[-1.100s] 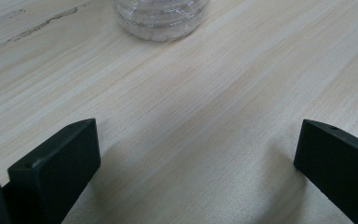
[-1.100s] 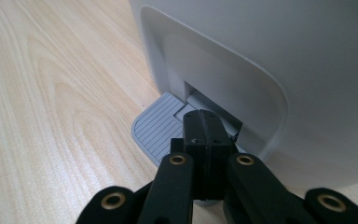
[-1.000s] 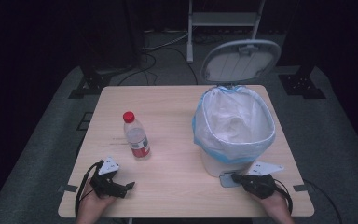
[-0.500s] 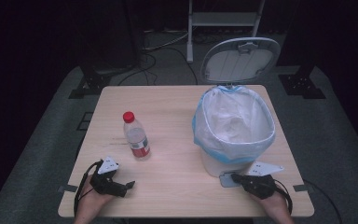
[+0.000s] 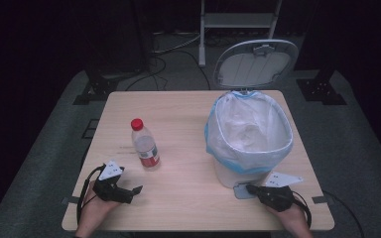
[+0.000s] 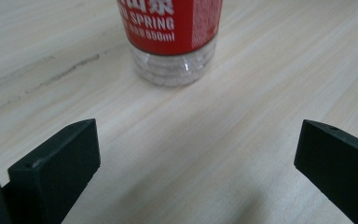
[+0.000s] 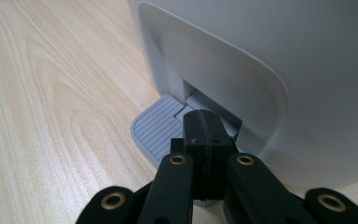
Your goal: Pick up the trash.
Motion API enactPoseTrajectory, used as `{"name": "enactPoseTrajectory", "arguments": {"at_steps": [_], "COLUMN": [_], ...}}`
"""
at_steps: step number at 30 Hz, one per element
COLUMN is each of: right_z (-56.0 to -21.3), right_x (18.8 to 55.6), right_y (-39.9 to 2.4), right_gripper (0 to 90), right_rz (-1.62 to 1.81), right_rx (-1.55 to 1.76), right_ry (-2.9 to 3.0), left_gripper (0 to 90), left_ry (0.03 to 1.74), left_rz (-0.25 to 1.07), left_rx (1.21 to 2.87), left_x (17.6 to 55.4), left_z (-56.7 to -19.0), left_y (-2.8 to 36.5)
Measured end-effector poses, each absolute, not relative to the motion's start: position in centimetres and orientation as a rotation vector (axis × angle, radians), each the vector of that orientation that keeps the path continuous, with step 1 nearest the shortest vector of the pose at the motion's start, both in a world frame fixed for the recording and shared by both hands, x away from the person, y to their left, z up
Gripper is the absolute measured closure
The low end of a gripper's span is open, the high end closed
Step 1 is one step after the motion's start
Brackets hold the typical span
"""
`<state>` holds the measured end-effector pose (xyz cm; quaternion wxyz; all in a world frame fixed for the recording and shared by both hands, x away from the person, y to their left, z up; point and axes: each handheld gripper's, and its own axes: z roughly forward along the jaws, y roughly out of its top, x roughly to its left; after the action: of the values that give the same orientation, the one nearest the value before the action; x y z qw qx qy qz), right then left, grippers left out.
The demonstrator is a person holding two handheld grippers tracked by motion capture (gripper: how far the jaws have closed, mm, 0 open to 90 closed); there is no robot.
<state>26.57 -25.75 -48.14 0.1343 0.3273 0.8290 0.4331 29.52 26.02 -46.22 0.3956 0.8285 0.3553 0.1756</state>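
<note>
Pale worktop (image 5: 188, 114): bottle (image 5: 145, 146) stands upright, cap cropped in left gripper view; left gripper (image 5: 137, 190) released, right gripper (image 5: 250, 188) clenched on bin pedal (image 7: 161, 130).

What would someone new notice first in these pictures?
Probably the white pedal bin with its lid up and a blue-edged liner, standing at the table's right. The right tool, jaws shut, rests on the bin's grey pedal. At the left stands an upright clear bottle with a red cap, with the open left tool pointed at it.
</note>
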Motion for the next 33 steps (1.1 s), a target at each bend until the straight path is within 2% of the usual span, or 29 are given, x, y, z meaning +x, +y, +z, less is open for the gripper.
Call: {"name": "enactPoseTrajectory", "arguments": {"at_steps": [33], "right_z": [-48.2], "right_x": [26.6], "right_y": [-25.8], "right_gripper": [90.0], "right_rz": [1.267], "right_rx": [0.958], "right_ry": [2.401], "left_gripper": [0.0], "left_ry": [0.855], "left_rz": [0.487], "left_rx": [2.007], "left_x": [32.4], "left_z": [-43.4], "left_y": [25.0]}}
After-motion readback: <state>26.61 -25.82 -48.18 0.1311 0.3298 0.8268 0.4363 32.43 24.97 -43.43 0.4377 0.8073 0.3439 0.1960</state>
